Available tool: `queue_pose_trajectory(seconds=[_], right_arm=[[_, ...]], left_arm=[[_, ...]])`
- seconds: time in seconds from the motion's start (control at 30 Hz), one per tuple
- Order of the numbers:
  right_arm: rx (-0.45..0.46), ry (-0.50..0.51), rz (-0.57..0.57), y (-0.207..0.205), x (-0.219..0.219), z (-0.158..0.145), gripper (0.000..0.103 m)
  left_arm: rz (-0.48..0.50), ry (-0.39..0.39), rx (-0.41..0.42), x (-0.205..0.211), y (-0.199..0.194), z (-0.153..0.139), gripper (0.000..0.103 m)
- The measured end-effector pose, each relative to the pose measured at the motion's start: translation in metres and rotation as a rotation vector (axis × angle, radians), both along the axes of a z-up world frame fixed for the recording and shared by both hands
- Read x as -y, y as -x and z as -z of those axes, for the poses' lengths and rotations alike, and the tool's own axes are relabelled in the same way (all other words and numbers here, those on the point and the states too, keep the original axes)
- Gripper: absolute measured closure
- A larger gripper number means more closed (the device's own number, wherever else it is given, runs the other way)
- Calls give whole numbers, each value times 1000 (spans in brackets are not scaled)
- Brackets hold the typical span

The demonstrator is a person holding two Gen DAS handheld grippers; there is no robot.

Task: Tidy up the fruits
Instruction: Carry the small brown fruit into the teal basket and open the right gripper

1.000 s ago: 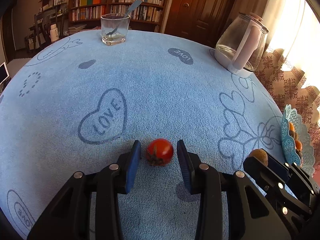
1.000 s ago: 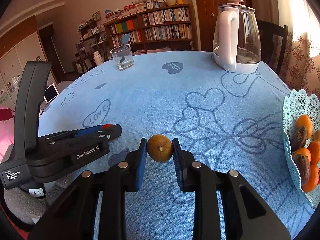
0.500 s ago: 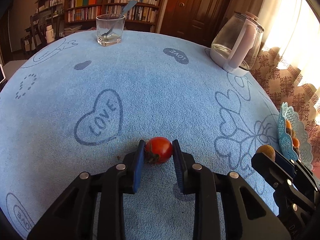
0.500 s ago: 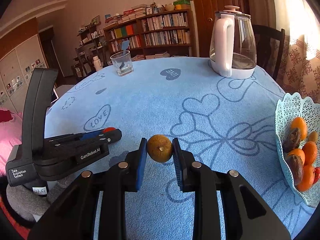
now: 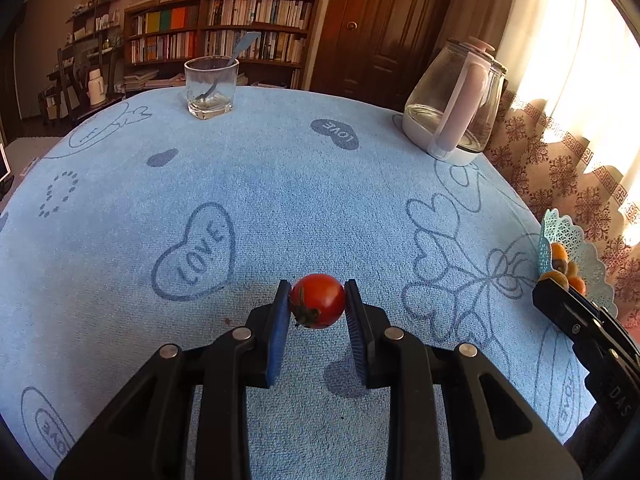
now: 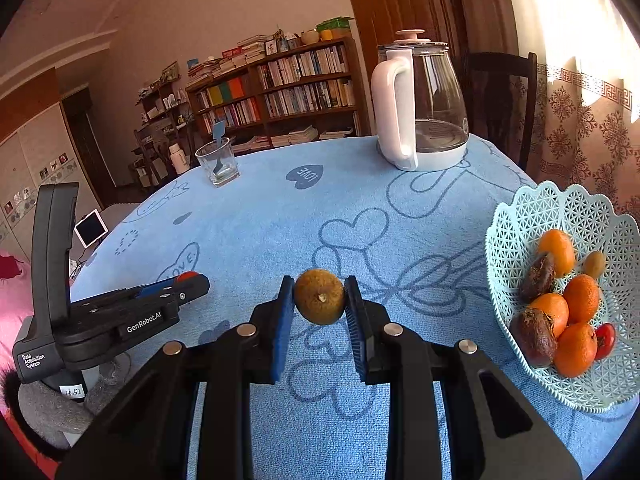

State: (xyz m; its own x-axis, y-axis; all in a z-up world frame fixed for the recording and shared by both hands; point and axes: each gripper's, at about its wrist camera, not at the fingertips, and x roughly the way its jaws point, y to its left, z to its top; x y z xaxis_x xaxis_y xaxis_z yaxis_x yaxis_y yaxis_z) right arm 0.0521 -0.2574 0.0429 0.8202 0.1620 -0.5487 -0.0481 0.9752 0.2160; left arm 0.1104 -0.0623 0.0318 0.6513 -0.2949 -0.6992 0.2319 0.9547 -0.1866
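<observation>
The left claw (image 5: 317, 306) is clamped on a small red tomato (image 5: 318, 300), pinched at its sides between the blue pads (image 5: 280, 320) — a grip across the widest part, judged the surest way to keep a round, smooth fruit from slipping. A shadow is thrown on the cloth just under it, so the tomato is carried clear of the desk. The right claw (image 6: 318, 304) is likewise closed on a brownish round fruit (image 6: 319, 297), stem scar turned toward the camera, and it too is held off the surface.

To the right of the right claw, near at hand, a pale lattice basket (image 6: 520, 216) is seen with oranges and darker fruits already in it — evidently the place where both pieces are meant to be set. The left claw is seen low to the left of the right one.

Beneath both, the desk (image 5: 280, 200) is covered by a blue cloth printed with hearts. Far ahead of the claws a glass tumbler (image 5: 210, 86) with a spoon and a clear kettle (image 6: 424, 108) are stood; beyond them, bookshelves (image 5: 224, 40), a dark door and sunlit curtains are made out.
</observation>
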Motion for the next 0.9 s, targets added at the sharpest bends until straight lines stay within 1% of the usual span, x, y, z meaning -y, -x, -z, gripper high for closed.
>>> queue_pose_trajectory(seconds=[0.2, 0.3, 0.47, 0.73, 0.9], right_arm=[[25, -38, 76, 9, 32, -7, 77], [30, -42, 110, 13, 47, -10, 77], [25, -63, 177, 22, 80, -12, 77], [9, -128, 309, 44, 145, -9, 77], [-5, -140, 362, 56, 169, -3, 77]], left_arm=[[18, -2, 15, 6, 6, -2, 76], [27, -4, 19, 9, 8, -3, 76], [41, -5, 24, 13, 12, -4, 76], [52, -11, 25, 17, 14, -4, 76], [58, -17, 25, 19, 15, -3, 76]])
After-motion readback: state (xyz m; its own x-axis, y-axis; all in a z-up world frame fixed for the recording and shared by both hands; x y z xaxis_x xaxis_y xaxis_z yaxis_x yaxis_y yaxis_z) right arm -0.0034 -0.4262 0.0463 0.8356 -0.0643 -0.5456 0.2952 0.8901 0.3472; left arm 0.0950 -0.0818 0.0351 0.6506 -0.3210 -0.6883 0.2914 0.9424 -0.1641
